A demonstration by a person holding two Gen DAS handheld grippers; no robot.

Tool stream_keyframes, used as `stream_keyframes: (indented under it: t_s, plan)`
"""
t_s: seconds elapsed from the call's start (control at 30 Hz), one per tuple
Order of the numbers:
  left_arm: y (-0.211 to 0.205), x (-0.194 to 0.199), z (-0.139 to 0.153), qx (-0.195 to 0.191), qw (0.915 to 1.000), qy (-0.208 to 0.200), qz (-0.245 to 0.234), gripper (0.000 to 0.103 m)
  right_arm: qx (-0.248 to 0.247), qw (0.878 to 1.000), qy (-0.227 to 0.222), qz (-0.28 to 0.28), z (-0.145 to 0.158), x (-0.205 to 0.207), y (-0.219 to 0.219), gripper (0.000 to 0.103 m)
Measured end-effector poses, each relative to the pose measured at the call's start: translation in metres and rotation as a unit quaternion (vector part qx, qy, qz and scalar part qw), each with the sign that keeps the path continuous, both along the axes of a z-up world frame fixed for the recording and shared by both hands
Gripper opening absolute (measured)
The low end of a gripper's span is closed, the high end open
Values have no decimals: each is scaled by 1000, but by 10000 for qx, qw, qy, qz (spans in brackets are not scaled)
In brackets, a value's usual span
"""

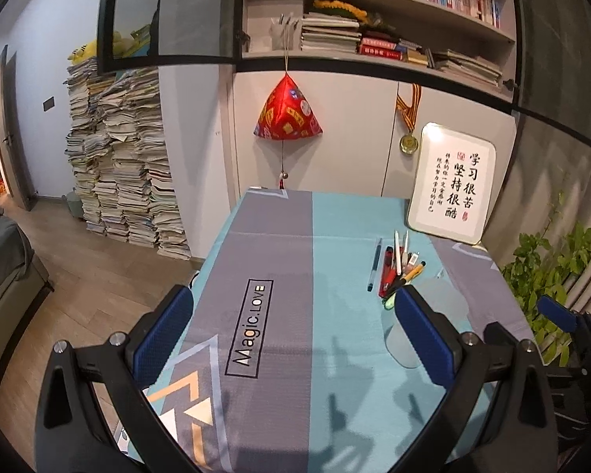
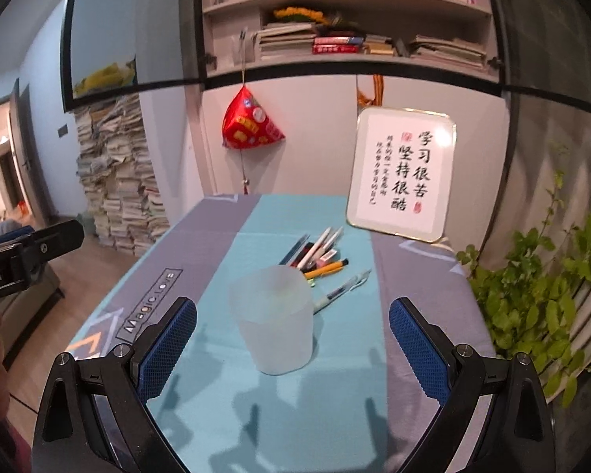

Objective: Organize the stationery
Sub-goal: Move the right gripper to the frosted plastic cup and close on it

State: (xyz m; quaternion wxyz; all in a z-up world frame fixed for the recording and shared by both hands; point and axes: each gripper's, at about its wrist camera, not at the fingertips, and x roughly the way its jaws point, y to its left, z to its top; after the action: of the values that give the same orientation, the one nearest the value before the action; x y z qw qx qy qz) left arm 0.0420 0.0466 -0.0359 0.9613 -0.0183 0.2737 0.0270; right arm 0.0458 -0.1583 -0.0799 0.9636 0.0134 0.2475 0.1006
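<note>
Nothing is held: the left claw [image 1: 295,339] and right claw [image 2: 293,339] are spread wide. The pens [image 2: 319,256] lie just behind the cup [image 2: 274,319]; probably one must be gripped next.

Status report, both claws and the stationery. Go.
Left claw open, empty, above the cloth. Right claw open, empty, facing the cup. Pens loose in a pile behind the empty upright cup. Nothing in the way.

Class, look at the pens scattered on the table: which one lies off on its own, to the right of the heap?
The clear-barrelled pen with the dark grip. It lies alone beside the translucent cup, while the others crowd together behind it.
</note>
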Motion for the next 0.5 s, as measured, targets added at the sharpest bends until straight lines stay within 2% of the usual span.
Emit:
stream_keyframes:
  t_s: [0.2,0.5]
  plan:
    - [4,19,-9,-11,10000,83,-44,102,-201,9997,111,85,-11,19,12,99]
    - [16,44,-26,-44,9997,220,-4,102,-242,9988,382,209,-30,47,24,99]
